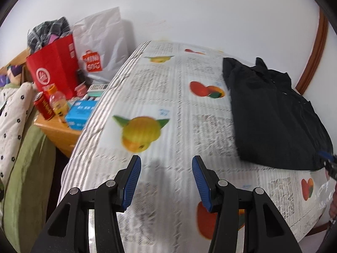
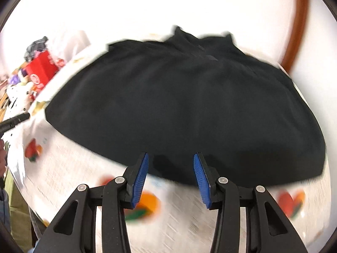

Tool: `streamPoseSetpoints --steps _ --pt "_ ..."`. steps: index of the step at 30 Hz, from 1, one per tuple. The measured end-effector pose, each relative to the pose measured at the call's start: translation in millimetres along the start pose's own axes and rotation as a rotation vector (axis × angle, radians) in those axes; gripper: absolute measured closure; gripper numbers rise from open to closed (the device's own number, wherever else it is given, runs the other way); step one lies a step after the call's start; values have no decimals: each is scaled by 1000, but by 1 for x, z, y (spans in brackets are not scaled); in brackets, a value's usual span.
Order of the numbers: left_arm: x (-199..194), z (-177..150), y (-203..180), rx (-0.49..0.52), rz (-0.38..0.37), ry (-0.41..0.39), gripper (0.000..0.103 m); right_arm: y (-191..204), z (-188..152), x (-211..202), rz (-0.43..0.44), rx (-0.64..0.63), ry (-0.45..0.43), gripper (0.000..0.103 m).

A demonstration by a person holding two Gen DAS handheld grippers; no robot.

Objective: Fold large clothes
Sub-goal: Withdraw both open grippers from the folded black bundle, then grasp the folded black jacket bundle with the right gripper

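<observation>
We see a black garment (image 2: 185,109) lying folded into a compact, roughly rectangular bundle on the fruit-and-newsprint cloth. Its near edge is straight and flat; its far edge is rumpled, with small points of fabric sticking up toward the wall.

Left gripper (image 1: 166,164) black linkage arms, silver pivot pins, ribbed blue pads, right gripper (image 2: 171,161) identical

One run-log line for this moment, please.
left gripper: open, empty | right gripper: open, empty, at garment edge | black garment: folded on newspaper-print cover
</observation>
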State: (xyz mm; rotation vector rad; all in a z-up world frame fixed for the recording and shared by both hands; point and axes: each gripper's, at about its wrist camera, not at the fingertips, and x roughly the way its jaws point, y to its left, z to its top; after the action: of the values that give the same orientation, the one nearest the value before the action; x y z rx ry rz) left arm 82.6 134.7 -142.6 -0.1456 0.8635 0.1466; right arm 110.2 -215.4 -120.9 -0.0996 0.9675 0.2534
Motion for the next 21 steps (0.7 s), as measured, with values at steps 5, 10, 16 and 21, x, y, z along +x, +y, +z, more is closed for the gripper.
streamPoseSetpoints --steps 5,10,16,21 --pt "-2 -6 15 -24 12 6 55 67 38 27 162 -37 -34 58" --pt "-5 -7 27 -39 1 -1 55 155 47 47 211 -286 9 45" --pt "-3 -12 33 -46 -33 -3 53 210 29 51 68 -522 -31 41" --pt "1 -15 31 -51 -60 -1 53 225 43 64 31 -547 -47 44"
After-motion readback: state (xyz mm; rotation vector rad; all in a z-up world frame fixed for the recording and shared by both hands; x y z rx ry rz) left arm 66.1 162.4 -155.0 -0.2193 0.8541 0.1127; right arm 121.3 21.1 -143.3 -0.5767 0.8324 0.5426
